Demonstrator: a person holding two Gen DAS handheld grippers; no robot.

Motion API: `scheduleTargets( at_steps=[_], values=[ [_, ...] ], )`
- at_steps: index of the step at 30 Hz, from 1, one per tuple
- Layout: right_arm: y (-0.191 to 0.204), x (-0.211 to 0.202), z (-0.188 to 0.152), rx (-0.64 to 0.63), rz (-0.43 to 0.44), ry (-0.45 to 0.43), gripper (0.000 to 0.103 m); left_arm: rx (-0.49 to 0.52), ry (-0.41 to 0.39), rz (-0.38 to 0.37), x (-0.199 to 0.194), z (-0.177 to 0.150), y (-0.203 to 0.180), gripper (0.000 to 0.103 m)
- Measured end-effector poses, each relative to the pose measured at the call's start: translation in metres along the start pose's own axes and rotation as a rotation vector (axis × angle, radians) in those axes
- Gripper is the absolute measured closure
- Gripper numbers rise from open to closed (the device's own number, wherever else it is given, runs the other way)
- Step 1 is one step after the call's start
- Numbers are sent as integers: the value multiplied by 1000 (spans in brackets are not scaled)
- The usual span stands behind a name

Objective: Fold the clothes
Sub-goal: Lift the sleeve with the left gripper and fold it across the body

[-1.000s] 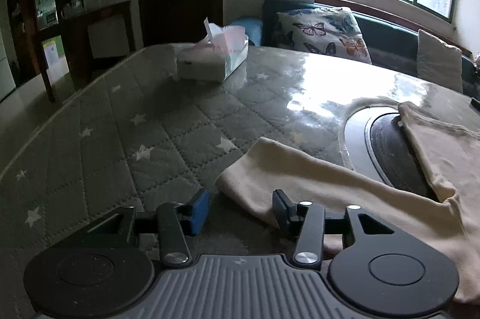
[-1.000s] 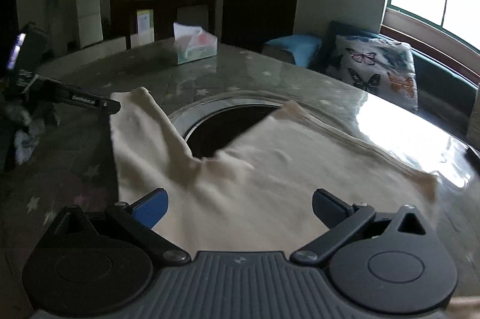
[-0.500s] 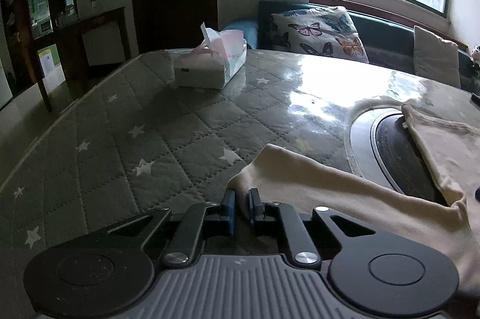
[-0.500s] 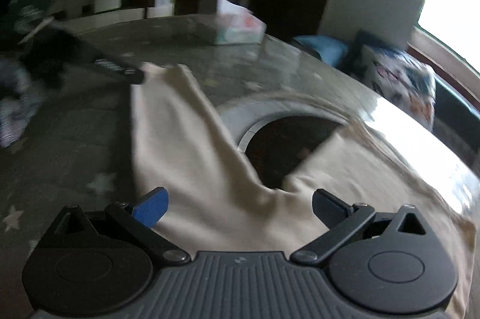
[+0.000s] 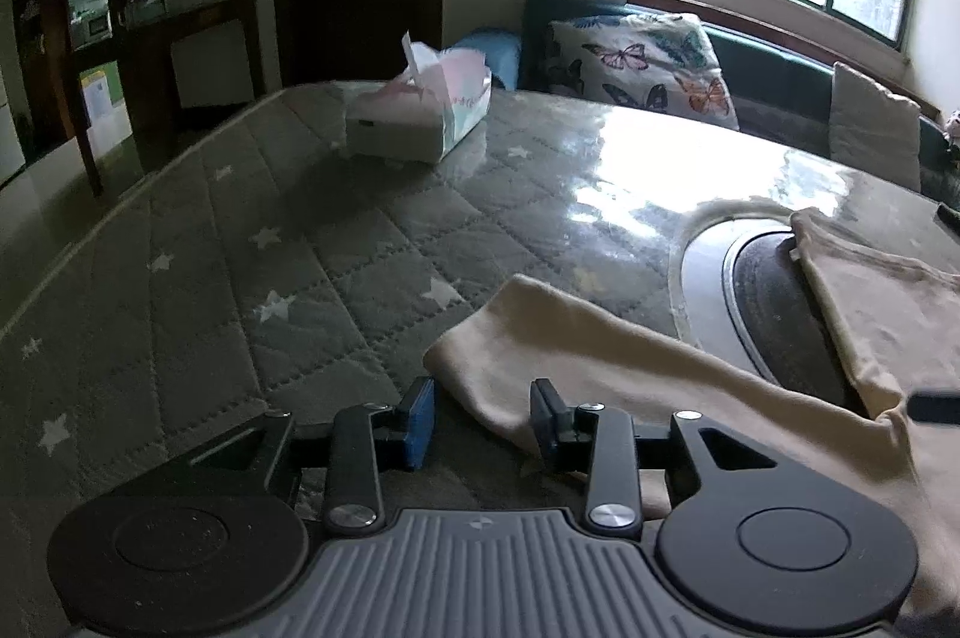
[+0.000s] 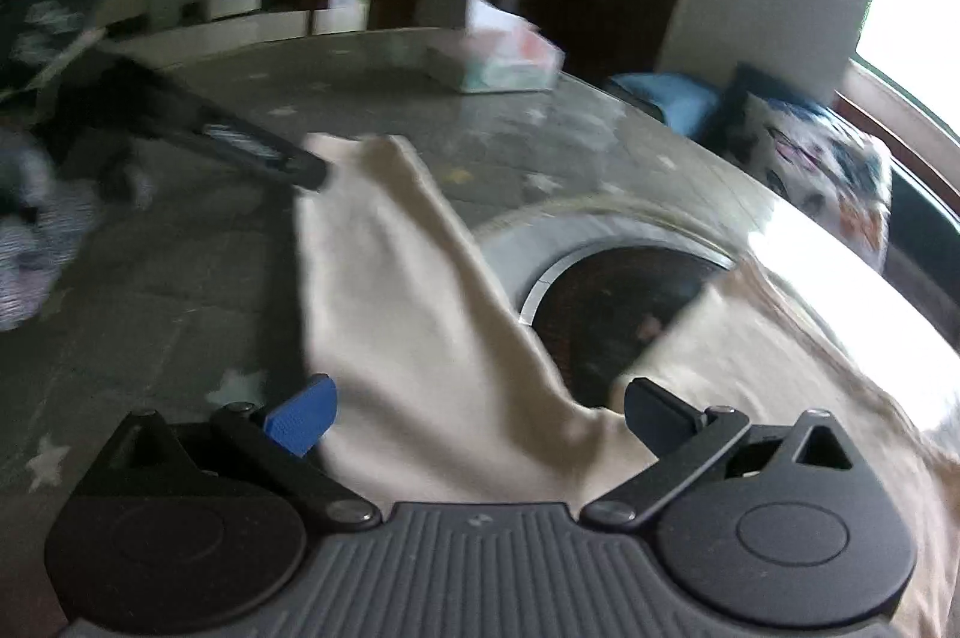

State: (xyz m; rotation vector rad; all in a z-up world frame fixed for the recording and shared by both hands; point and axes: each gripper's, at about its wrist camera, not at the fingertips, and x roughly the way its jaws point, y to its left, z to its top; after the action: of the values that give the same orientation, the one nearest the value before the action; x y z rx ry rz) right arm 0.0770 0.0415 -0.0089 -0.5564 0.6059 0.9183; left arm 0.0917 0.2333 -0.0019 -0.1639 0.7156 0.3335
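Beige garment's sleeve (image 5: 540,332) runs rightward from just ahead of my left gripper (image 5: 483,413), nearer than my right gripper (image 6: 477,413); both jaws released, holding nothing.

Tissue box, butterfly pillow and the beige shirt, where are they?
Tissue box (image 5: 414,122), left wrist view, its front side.
Butterfly pillow (image 5: 642,68), left wrist view, its middle.
Beige shirt (image 6: 408,290), right wrist view, its sleeve.

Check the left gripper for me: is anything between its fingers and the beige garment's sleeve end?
Nothing visible. The left gripper is open, and the sleeve end of the beige garment lies right at the gap between its fingers. The tissue box sits well beyond, near the table's far edge.
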Motion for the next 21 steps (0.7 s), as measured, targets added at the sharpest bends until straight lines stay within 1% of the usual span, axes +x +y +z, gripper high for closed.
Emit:
scheduleTargets(
  at_steps=[2, 4, 6, 7, 9, 10, 12, 15, 18, 21],
  values=[
    [4, -10, -1, -31, 15, -16, 0, -8, -1, 1, 1, 0, 0, 65],
    [-2, -25, -5, -35, -7, -32, 0, -16, -2, 1, 2, 0, 0, 69],
    [-14, -37, -12, -8, -35, -27, 0, -22, -7, 1, 3, 0, 0, 78],
    [-22, -43, -18, 8, -55, -17, 0, -26, -10, -1, 2, -1, 0, 80],
    [-36, -52, -29, 33, -103, 2, 0, -32, -22, -7, 2, -1, 0, 92],
    [-42, -56, -34, 42, -134, 10, 0, -36, -29, -11, 1, -2, 0, 94],
    [-48, -61, -44, 63, -156, 24, 0, -45, -40, -12, -1, -2, 0, 98],
    [-48, -59, -53, 88, -144, 30, 0, -57, -69, -12, -7, 1, -1, 99],
    [-35, -51, -57, 77, -120, 35, 0, -50, -112, -32, -23, 10, -9, 99],
    [-26, -50, -61, 48, -137, 14, 0, -30, -158, -61, -41, 19, -21, 100]
  ],
)
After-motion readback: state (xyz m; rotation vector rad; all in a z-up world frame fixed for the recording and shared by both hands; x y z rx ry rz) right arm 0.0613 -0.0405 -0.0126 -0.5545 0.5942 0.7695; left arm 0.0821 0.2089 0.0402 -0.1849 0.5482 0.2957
